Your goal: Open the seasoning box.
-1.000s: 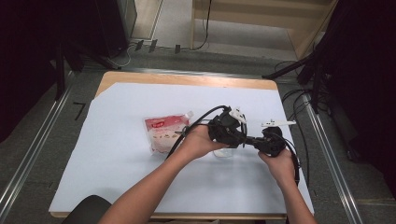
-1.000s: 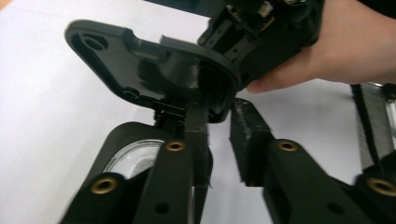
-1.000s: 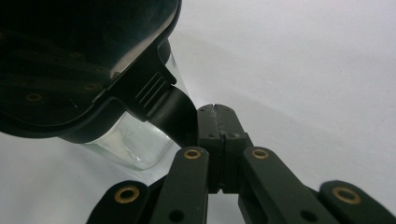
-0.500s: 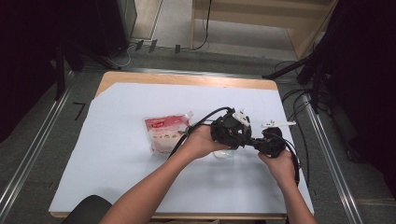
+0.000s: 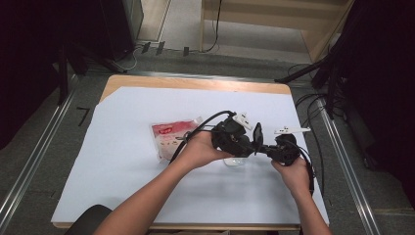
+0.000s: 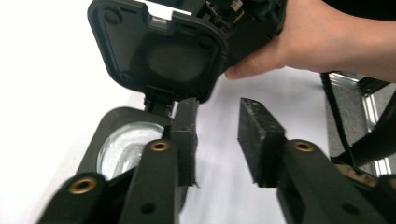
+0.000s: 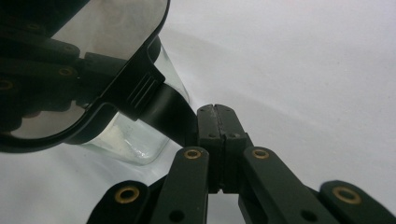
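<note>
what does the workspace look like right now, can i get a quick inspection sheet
surface: wooden table covered by a white sheet
job's things: clear glass jar standing on the sheet, its black hinged lid flipped open
clutter: red and white packet lying flat to the left of the jar
grippers: left gripper open with jaws apart beside the jar's hinge; right gripper shut, seemingly clamped on the jar's black hinge band
cables: black cable looping from the left gripper over the packet; more black cables on the floor to the right
surroundings: grey floor, metal rails either side, dark curtains
</note>
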Demonstrator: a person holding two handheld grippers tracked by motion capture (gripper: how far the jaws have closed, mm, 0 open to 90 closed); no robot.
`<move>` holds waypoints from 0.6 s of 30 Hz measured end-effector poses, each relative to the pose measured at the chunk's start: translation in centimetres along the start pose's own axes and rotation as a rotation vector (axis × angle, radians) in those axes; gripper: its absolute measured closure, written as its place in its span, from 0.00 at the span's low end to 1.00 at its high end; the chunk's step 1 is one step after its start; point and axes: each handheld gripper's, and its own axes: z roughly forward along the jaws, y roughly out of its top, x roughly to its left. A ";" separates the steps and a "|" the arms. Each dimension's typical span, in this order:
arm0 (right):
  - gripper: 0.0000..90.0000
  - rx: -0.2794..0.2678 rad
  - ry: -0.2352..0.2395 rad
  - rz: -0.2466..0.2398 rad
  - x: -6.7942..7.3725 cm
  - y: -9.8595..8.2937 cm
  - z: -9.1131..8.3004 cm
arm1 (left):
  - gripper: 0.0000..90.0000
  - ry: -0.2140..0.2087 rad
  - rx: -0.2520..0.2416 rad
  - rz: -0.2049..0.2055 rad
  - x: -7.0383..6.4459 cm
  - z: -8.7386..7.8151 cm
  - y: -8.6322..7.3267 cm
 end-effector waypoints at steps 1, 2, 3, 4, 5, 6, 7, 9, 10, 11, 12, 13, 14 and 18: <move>1.00 -0.005 0.002 0.001 0.0 -0.1 -0.1 | 0.71 0.002 -0.002 0.001 -0.1 -0.2 -0.1; 1.00 -0.005 0.004 0.009 0.1 -0.1 -0.2 | 0.67 -0.004 -0.001 0.003 -0.1 -0.4 -0.4; 0.99 -0.009 0.006 0.003 0.1 -0.2 -0.3 | 0.64 -0.005 0.000 0.002 -0.2 -0.6 -0.6; 0.96 -0.014 0.009 0.005 0.2 -0.3 -0.4 | 0.61 -0.001 0.005 0.003 -0.3 -0.8 -0.8; 0.96 -0.013 0.012 0.003 0.3 -0.4 -0.4 | 0.59 -0.004 0.011 0.001 -0.3 -1.0 -1.1; 0.94 -0.013 0.009 -0.003 0.3 -0.6 -0.5 | 0.57 -0.001 0.013 -0.002 -0.3 -1.1 -1.3; 0.93 -0.009 0.003 -0.004 0.4 -0.6 -0.5 | 0.57 -0.007 0.011 -0.010 -0.3 -1.4 -1.6; 0.91 -0.013 0.005 -0.009 0.5 -0.8 -0.9 | 0.54 -0.008 0.006 -0.015 -0.3 -1.8 -2.0; 0.89 -0.014 0.009 -0.008 0.6 -0.8 -1.2 | 0.53 -0.007 0.007 -0.017 -0.4 -1.9 -2.2; 0.88 -0.019 0.011 -0.006 0.6 -0.8 -1.3 | 0.53 -0.002 0.006 -0.022 -0.3 -2.2 -2.5; 0.85 -0.021 0.010 -0.009 0.8 -1.0 -1.6 | 0.51 -0.001 0.006 -0.028 -0.3 -2.3 -2.6; 0.84 -0.024 0.009 -0.006 0.9 -1.0 -1.7 | 0.50 -0.004 0.000 -0.039 -0.3 -2.6 -2.9; 0.83 -0.029 0.011 -0.007 1.1 -1.1 -2.0 | 0.49 -0.007 -0.003 -0.038 -0.3 -2.8 -3.1; 0.81 -0.039 0.010 -0.001 2.0 -1.5 -2.9 | 0.47 0.001 -0.015 -0.048 -0.4 -3.7 -4.0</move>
